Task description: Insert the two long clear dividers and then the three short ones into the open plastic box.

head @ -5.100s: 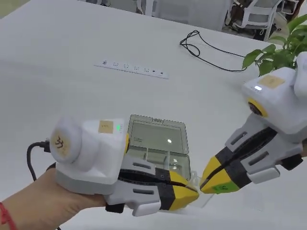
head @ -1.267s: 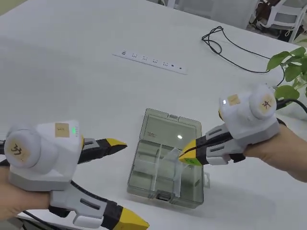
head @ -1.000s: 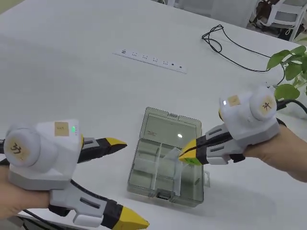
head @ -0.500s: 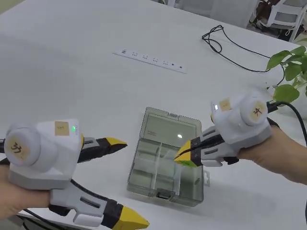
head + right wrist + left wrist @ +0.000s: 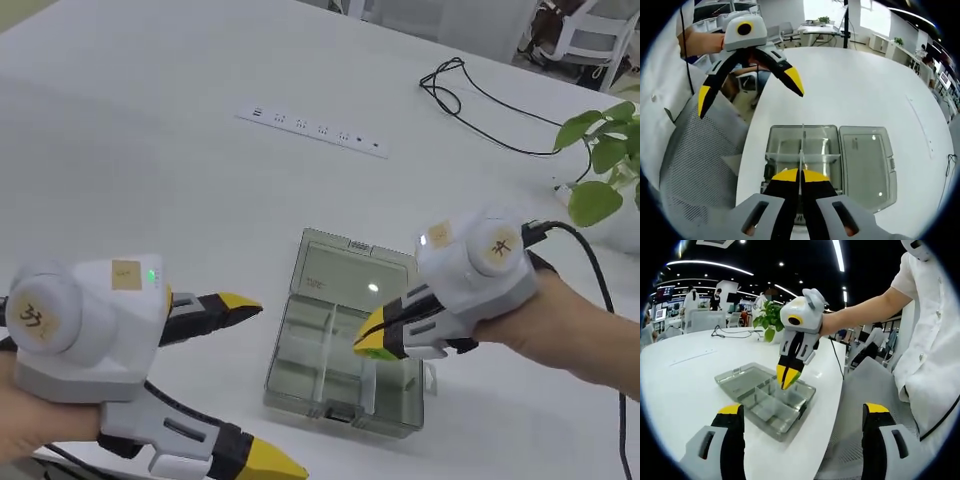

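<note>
Your right gripper point(image 5: 368, 338) has dropped lower and further left over the one open plastic box point(image 5: 290, 385) than a second ago. Its jaws are pinched on one clear divider point(image 5: 801, 142) whose lower edge is down inside the box. One other divider point(image 5: 328, 350) stands seated in the box at a right angle to the held one, and your left gripper point(image 5: 258, 384) has stayed just left of the box, jaws spread wide, holding nothing.

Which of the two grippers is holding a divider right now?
The right gripper, jaws shut on a clear divider over the open box; the left gripper stands wide open and empty.
</note>
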### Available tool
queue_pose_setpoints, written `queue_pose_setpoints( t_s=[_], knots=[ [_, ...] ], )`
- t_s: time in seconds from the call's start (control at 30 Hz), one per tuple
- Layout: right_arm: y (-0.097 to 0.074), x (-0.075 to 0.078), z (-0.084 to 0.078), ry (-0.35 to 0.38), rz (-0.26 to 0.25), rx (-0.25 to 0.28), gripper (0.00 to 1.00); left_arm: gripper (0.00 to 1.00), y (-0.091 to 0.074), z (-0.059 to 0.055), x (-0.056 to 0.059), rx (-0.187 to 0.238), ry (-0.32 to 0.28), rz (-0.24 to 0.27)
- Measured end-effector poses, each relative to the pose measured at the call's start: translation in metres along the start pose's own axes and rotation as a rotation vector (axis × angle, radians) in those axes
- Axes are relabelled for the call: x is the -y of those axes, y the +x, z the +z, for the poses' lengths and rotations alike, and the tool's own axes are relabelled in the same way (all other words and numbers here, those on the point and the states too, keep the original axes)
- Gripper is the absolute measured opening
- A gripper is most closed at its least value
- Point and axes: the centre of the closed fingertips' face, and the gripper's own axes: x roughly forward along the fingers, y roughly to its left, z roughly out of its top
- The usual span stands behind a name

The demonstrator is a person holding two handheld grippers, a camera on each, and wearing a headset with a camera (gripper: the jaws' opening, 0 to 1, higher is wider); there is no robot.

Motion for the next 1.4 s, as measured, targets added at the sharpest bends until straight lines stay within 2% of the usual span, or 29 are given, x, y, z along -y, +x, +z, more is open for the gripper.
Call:
queue_pose_setpoints(
  t_s=[0.23, 0.67, 1.3, 1.4],
  knots=[
    [0.010, 0.000, -0.008, -0.011, 0.003, -0.046, 0.02, 1.00, 0.000, -0.001, -0.001, -0.003, -0.003, -0.002],
    [0.023, 0.000, -0.017, -0.041, -0.003, -0.101, 0.03, 1.00, 0.001, -0.006, -0.005, -0.010, -0.009, 0.006],
    [0.022, 0.001, -0.018, -0.044, -0.017, -0.106, 0.03, 1.00, 0.000, -0.003, -0.005, -0.002, -0.011, 0.015],
    [0.021, 0.002, -0.017, -0.033, -0.025, -0.099, 0.06, 1.00, -0.001, -0.003, -0.004, -0.004, -0.010, 0.017]
  ],
)
